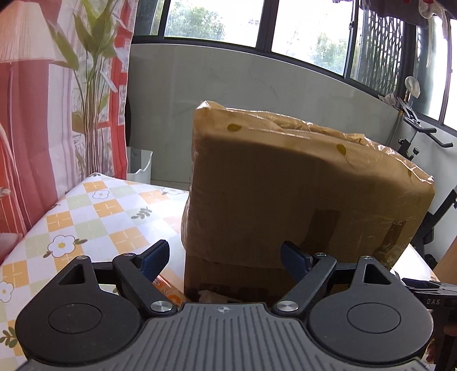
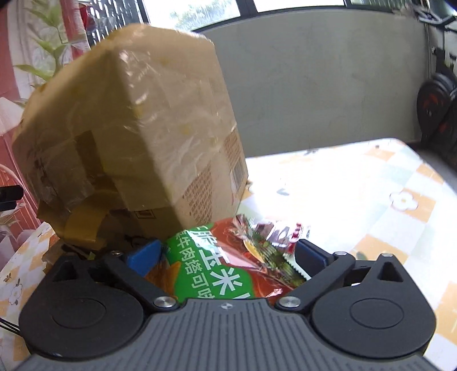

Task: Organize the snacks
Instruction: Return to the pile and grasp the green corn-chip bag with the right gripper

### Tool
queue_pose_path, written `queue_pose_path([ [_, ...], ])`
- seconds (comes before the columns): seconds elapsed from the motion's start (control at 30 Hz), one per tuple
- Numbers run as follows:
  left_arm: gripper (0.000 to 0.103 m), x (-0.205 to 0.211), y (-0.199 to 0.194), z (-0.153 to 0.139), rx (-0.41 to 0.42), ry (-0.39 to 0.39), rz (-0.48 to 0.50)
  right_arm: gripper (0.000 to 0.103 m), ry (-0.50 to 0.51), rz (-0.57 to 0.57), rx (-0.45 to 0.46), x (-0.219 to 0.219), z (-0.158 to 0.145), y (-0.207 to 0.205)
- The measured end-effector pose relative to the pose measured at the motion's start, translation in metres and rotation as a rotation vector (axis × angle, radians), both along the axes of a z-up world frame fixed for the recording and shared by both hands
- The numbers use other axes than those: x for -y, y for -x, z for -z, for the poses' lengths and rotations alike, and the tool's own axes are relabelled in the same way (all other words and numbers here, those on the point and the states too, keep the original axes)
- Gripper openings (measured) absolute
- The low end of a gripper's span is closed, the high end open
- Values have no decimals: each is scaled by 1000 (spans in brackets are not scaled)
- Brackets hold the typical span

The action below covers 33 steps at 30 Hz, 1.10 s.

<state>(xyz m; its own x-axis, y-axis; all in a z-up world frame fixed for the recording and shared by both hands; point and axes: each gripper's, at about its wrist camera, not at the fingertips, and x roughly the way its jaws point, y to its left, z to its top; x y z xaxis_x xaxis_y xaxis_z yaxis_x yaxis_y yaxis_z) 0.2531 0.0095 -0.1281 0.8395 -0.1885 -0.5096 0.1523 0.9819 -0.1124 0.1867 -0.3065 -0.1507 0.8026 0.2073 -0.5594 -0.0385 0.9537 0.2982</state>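
On the left, over the checked flowered tablecloth (image 1: 85, 211), we see the left gripper (image 1: 224, 261) with its blue pads spread apart and nothing between them, facing a tall cardboard box (image 1: 300, 194) wrapped in glossy tape. To the right, the same box (image 2: 148, 122) stands just behind a red-and-green snack bag (image 2: 228, 268), which lies between the wide-open fingers of the right gripper (image 2: 228, 256); whether the pads touch it we cannot tell.

windows (image 1: 300, 25): daylight | wall (image 1: 171, 94): grey | curtain (image 1: 34, 114): red | tablecloth (image 1: 85, 217): checked, floral
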Motion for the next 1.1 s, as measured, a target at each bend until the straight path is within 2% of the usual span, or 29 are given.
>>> queue_pose_path([
  [0.17, 86, -1, 8, 4, -14, 7, 18, 103, 30, 10, -26, -13, 2, 8],
  [0.33, 82, -7, 16, 12, -33, 64, 48, 101, 11, 27, -30, -26, 4, 31],
  [0.53, 81, -5, 28, 24, -69, 79, 68, 94, 0, 49, 20, -46, 9, 67],
  [0.83, 81, 10, 42, 54, -145, 35, 99, 93, 43, 52, 99, -62, 15, 89],
  [1.1, 81, 15, 48, 74, -198, 20, 145, 93, 13, 46, 105, -57, 18, 87],
])
